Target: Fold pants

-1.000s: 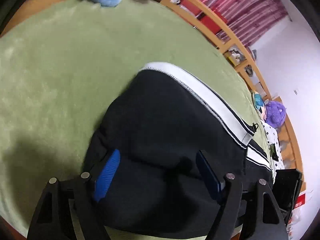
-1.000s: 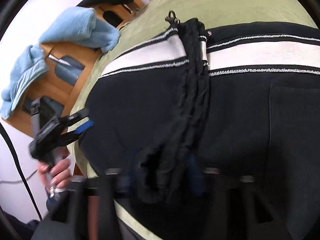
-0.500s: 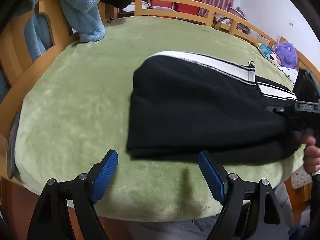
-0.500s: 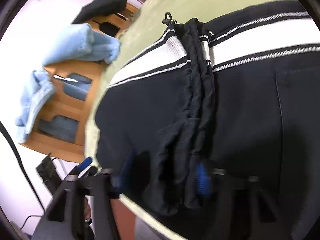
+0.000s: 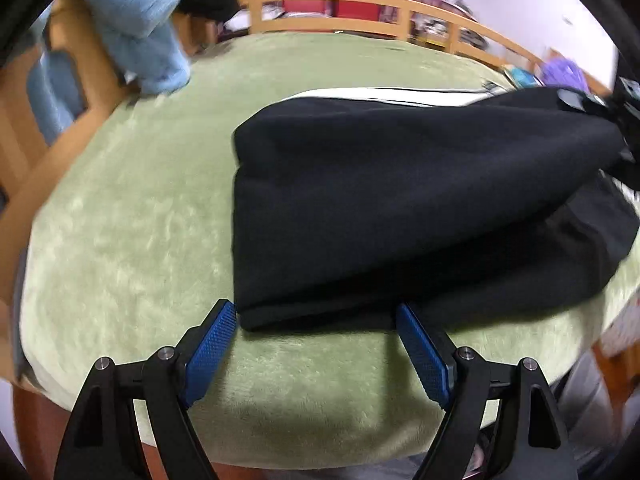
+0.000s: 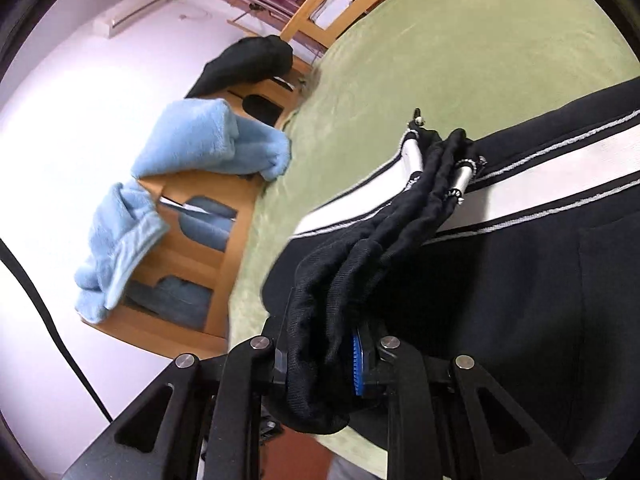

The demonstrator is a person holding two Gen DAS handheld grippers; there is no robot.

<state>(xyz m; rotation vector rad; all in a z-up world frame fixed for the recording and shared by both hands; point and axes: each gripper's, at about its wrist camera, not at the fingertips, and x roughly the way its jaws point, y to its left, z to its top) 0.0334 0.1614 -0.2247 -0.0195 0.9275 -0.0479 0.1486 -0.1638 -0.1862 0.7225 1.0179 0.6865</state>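
Black pants (image 5: 400, 208) with a white side stripe lie folded on a green plush table cover (image 5: 132, 216). My left gripper (image 5: 316, 340) is open and empty, its blue pads just short of the near folded edge. My right gripper (image 6: 324, 352) is shut on the bunched cuffs of the pants (image 6: 360, 240) and lifts them off the lower layer; it also shows at the right edge of the left wrist view (image 5: 612, 112). The white stripe (image 6: 552, 176) runs across the lower layer.
A light blue towel (image 6: 200, 140) and a dark garment (image 6: 248, 60) hang on a wooden chair (image 6: 192, 256) at the table's left side. A wooden rail (image 5: 360, 0) runs behind the table. A purple toy (image 5: 564, 72) sits at the far right.
My left gripper let go of the pants and drew back to the near edge. My right gripper closed on the bunched cuffs and raised them.
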